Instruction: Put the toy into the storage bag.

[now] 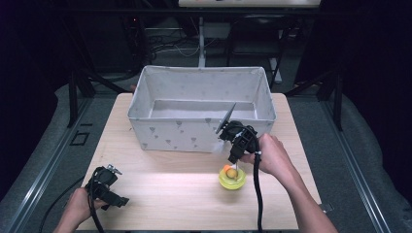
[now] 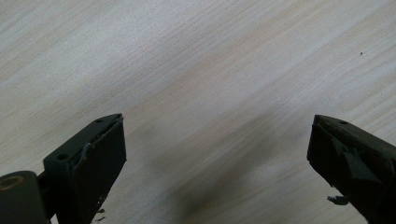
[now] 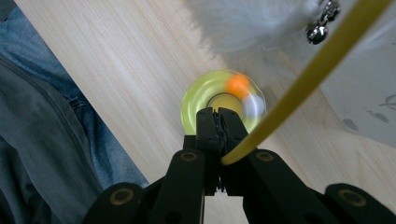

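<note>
One thin yellow wand [image 3: 299,88] clamped in the right gripper [image 3: 219,122], its white feather tuft [image 3: 252,21] toward the far fabric bin [image 1: 160,131]; yellow-green disc toy [image 1: 232,178] just below on the table [image 1: 165,194]; left gripper [image 2: 217,140] idle near left — jaws apart, empty; step judged: carrying — next, lift over the rim and release.

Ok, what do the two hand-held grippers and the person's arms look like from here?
Both are black. The left hand-held gripper has blocky, wedge-shaped jaws with scuffed pads and a black cable trailing back. The right hand-held gripper has linkage arms with brass-coloured pivots, a grey three-cornered plate on top and a thick black cable. Forearms are bare, no sleeves visible.
</note>
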The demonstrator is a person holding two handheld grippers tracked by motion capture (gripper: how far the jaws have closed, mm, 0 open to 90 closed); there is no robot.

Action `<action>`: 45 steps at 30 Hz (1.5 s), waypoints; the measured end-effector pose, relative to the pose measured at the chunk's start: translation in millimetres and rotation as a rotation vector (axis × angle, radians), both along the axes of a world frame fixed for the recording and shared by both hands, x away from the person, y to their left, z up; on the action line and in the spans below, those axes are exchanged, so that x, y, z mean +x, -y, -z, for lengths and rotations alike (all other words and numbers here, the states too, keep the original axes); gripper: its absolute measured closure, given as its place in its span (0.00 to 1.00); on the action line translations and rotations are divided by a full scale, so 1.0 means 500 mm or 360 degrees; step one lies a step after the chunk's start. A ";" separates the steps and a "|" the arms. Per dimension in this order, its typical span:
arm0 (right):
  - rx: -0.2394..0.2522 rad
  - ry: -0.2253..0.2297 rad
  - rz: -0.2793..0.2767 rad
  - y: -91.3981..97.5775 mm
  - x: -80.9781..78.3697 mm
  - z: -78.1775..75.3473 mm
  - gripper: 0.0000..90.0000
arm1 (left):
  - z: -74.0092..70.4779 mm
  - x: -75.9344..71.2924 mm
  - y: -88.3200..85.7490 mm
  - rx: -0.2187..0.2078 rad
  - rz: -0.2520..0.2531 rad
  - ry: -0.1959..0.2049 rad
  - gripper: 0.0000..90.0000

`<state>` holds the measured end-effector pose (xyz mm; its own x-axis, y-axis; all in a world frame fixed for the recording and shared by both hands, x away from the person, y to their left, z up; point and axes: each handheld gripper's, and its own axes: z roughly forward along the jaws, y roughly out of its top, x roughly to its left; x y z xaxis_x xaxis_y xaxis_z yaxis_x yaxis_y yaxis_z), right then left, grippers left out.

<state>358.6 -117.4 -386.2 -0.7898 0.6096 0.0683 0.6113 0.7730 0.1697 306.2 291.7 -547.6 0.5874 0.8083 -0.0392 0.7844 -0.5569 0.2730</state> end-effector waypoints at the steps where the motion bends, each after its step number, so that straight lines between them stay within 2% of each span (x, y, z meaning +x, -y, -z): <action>1: 0.0003 -0.0001 0.0001 0.000 0.000 -0.002 0.98 | 0.000 0.000 0.000 -0.0001 0.0002 0.0000 0.05; 8: -0.0003 0.0005 -0.0014 0.008 0.002 -0.017 0.98 | -0.001 0.001 0.000 -0.0017 0.0006 0.0016 0.03; 15: 0.0014 0.0013 -0.0004 0.010 0.000 -0.026 0.98 | 0.002 0.001 0.001 0.0015 0.0035 0.0022 0.02; 20: -0.0008 0.0028 -0.0014 0.015 0.000 -0.039 0.98 | 0.001 0.001 0.000 -0.0004 0.0029 0.0039 0.00; 26: 0.0002 0.0037 -0.0013 0.019 -0.002 -0.051 0.98 | 0.001 0.002 -0.001 -0.0009 0.0021 0.0044 0.00; 38: 0.0009 0.0085 -0.0040 0.022 -0.005 -0.094 0.98 | 0.000 0.002 -0.001 -0.0020 0.0021 0.0047 0.00; 45: 0.0014 0.0089 -0.0053 0.023 -0.007 -0.112 0.98 | 0.000 0.002 -0.001 -0.0023 0.0017 0.0049 0.00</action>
